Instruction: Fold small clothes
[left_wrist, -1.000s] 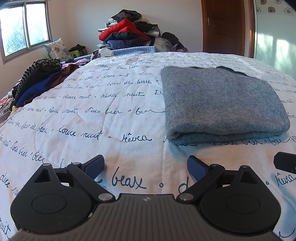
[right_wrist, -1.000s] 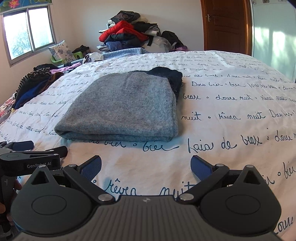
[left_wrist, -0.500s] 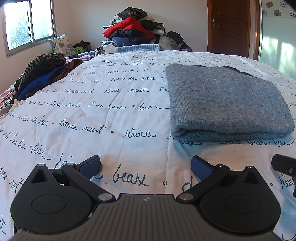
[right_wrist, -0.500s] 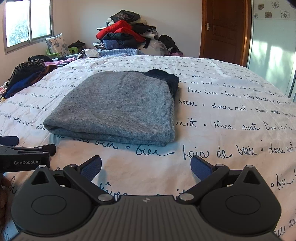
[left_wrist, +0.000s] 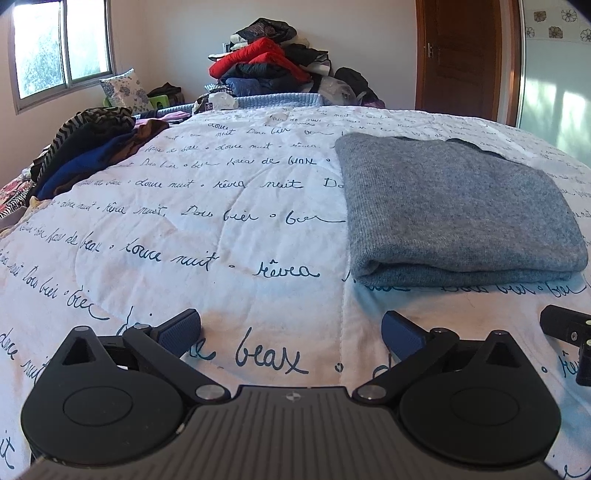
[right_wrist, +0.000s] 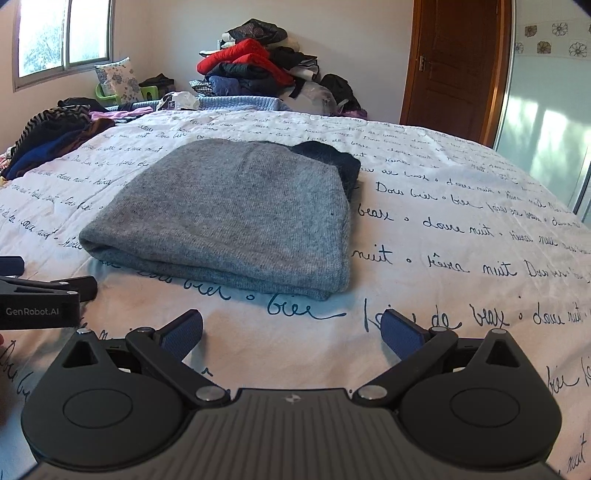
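A folded grey knit garment (left_wrist: 454, 214) lies flat on the white bedspread with blue script (left_wrist: 221, 229); it also shows in the right wrist view (right_wrist: 236, 218), with a dark garment (right_wrist: 332, 158) under its far right corner. My left gripper (left_wrist: 291, 330) is open and empty, above the bedspread, short of and left of the grey garment. My right gripper (right_wrist: 291, 330) is open and empty, short of the garment's near right corner. Each gripper shows at the edge of the other's view: the right one (left_wrist: 569, 332), the left one (right_wrist: 40, 299).
A heap of unfolded dark, striped and blue clothes (left_wrist: 85, 147) lies at the bed's left edge. A tall pile with a red jacket (left_wrist: 266, 62) stands beyond the far end. A wooden door (left_wrist: 461, 55) and a window (left_wrist: 59, 48) lie behind.
Both grippers stay open and empty. The views have shifted slightly; the grey garment sits a little further right in the right wrist view than half a second ago.
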